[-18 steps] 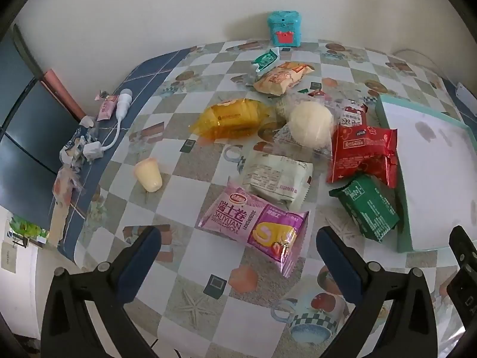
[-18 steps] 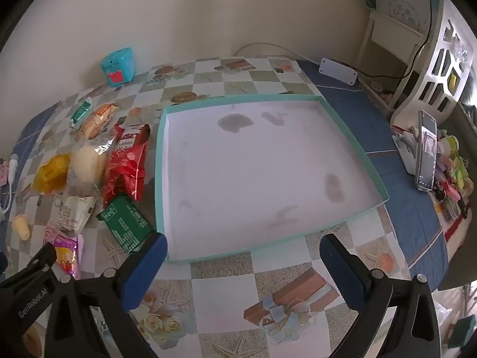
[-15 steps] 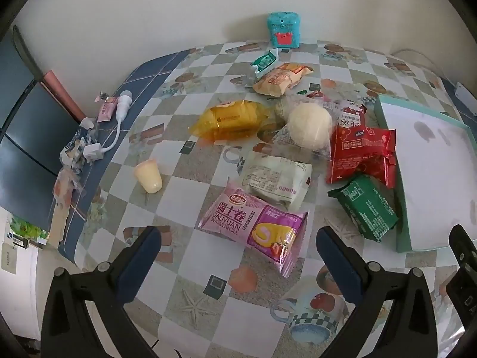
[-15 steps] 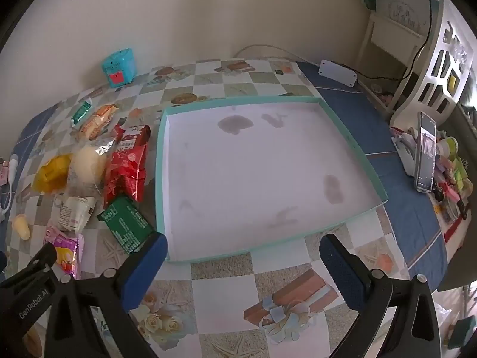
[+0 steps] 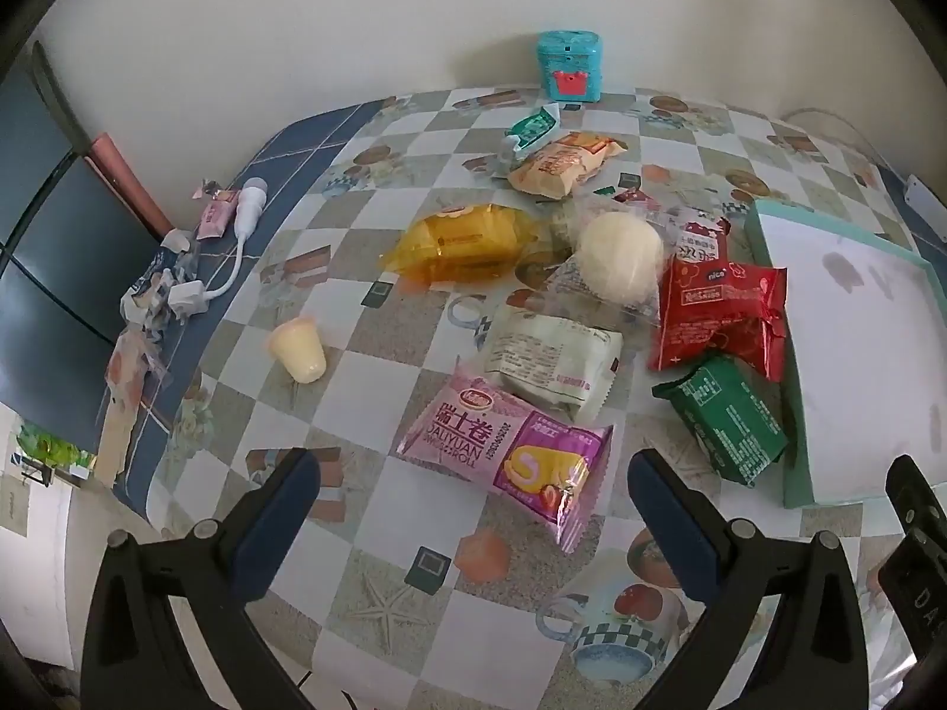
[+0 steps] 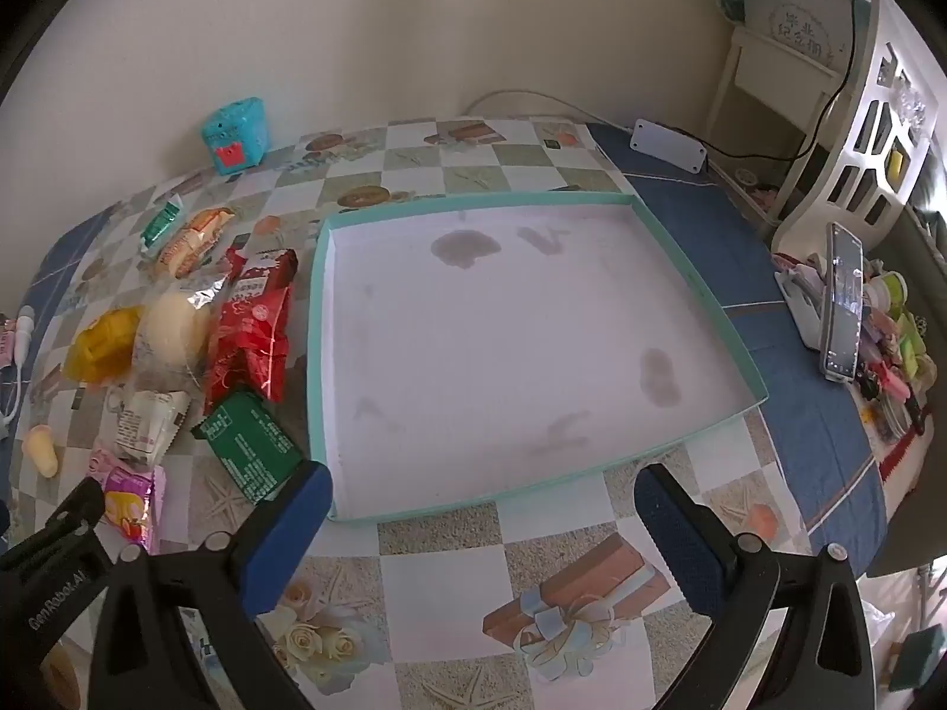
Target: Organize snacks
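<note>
Both grippers hung above the checked tablecloth [image 5: 379, 509], pointed steeply down. Left gripper [image 5: 473, 479]: jaws fully apart, nothing between them. Right gripper [image 6: 482, 494]: same, wide apart and holding nothing, its left finger just short of the near left corner of the teal tray [image 6: 315, 319].

Tray lay flat with only stains on its white floor. All snacks lay on the cloth left of the tray. Nearest the left gripper: pink swiss-roll pack [image 5: 503, 444]. Green pack [image 5: 725, 417] lay just beside the tray's near left edge. Beyond it, white pack [image 5: 550, 358] and red pack [image 5: 719, 310], the red one close to the tray. Small jelly cup [image 5: 298, 348] lay on its side, well apart to the left. Farther: round white bun [image 5: 621, 257], yellow pack [image 5: 467, 242], orange pack [image 5: 562, 163], small green sachet [image 5: 532, 125]. Teal box [image 5: 569, 65] stood by the wall.
</note>
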### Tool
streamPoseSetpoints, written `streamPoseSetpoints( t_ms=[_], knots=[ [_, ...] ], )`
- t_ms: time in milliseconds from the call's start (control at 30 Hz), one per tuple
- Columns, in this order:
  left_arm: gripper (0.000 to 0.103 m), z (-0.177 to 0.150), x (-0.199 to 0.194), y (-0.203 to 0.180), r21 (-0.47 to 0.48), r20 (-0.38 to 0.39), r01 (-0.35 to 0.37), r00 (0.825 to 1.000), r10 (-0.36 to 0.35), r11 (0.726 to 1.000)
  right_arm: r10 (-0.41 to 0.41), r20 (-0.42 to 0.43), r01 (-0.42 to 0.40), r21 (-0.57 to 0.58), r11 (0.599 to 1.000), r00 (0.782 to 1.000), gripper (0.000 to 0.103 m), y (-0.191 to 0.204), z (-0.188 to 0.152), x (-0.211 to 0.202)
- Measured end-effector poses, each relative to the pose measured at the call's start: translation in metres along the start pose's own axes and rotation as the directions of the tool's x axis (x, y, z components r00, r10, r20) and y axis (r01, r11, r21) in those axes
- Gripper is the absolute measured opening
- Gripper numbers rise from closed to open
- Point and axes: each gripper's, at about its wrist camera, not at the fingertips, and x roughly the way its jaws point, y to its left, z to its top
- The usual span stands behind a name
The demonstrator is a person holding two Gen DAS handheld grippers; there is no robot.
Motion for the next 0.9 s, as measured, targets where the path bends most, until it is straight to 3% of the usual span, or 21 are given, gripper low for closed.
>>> streamPoseSetpoints(
  t_ms=[900],
  knots=[
    [0.103,-0.0008,0.0050,0.0081,-0.039,-0.029,0.010,1.000,-0.011,0.999,-0.008,0.003,0.008,0.014,1.000,1.000,0.103,-0.0035,0.0005,-0.0009]
  ],
)
